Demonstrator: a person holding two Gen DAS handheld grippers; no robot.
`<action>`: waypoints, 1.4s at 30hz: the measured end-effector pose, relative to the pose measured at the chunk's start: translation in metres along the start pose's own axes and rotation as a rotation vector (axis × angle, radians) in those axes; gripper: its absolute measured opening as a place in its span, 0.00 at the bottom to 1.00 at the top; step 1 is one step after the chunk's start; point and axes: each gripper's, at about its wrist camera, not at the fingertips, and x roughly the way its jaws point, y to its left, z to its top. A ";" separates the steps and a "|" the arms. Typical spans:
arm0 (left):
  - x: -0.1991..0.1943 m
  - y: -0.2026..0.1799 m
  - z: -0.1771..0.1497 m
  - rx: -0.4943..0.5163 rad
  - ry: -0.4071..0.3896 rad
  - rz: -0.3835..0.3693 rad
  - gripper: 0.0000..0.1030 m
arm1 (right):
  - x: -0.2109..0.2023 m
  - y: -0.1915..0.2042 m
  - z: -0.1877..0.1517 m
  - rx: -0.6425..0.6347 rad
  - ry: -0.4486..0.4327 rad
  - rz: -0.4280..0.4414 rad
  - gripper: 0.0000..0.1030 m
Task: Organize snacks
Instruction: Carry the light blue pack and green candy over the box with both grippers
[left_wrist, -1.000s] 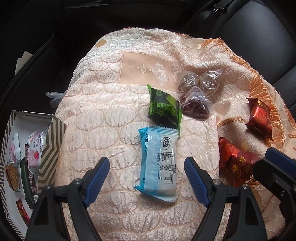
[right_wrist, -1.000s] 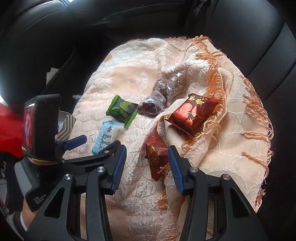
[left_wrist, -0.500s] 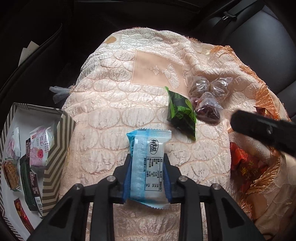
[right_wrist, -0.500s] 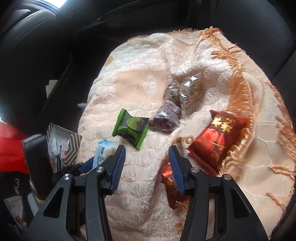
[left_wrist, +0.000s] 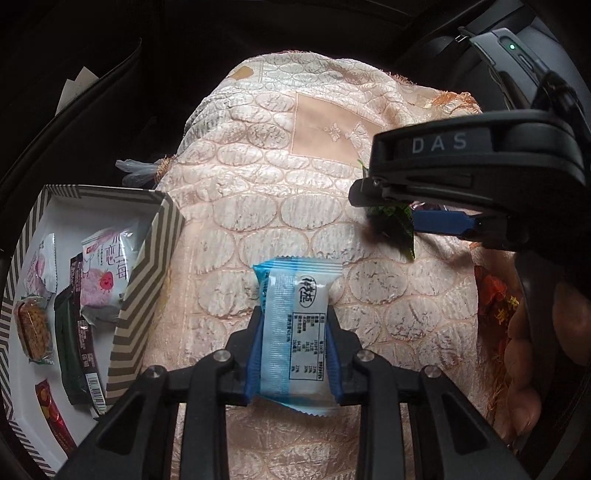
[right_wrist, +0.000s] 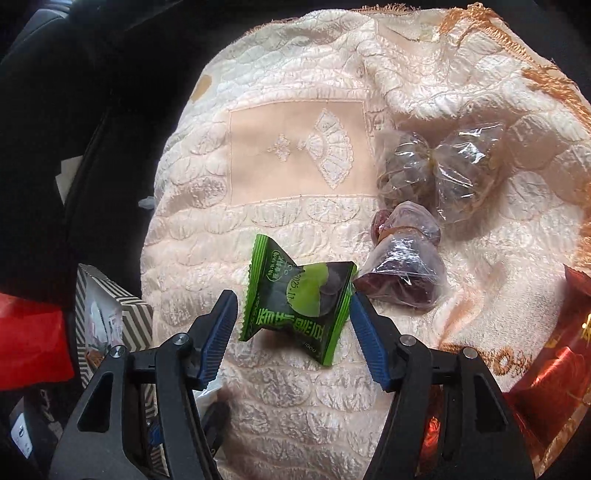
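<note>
The left tongs (left_wrist: 293, 354) are clenched on the blue-and-white packet (left_wrist: 293, 325), pinching its long sides so it can be carried to the striped box (left_wrist: 147, 280) at nine o'clock, where several snacks already lie; the right tongs (right_wrist: 291, 332) are opening, straddling the green packet (right_wrist: 295, 304) on the quilted cloth (right_wrist: 295, 147) without pressing it; clear-wrapped sweets (right_wrist: 406, 273) sit at two o'clock of it, a red packet (right_wrist: 554, 369) at four.
</note>
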 end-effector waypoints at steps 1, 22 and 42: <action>0.000 0.000 0.000 -0.001 -0.001 0.000 0.31 | 0.003 0.000 -0.001 -0.008 0.004 0.012 0.57; -0.046 0.008 -0.017 0.029 -0.083 0.067 0.31 | -0.079 -0.008 -0.086 -0.165 -0.150 0.046 0.34; -0.081 0.035 -0.027 0.002 -0.146 0.076 0.31 | -0.088 0.029 -0.128 -0.259 -0.140 0.051 0.34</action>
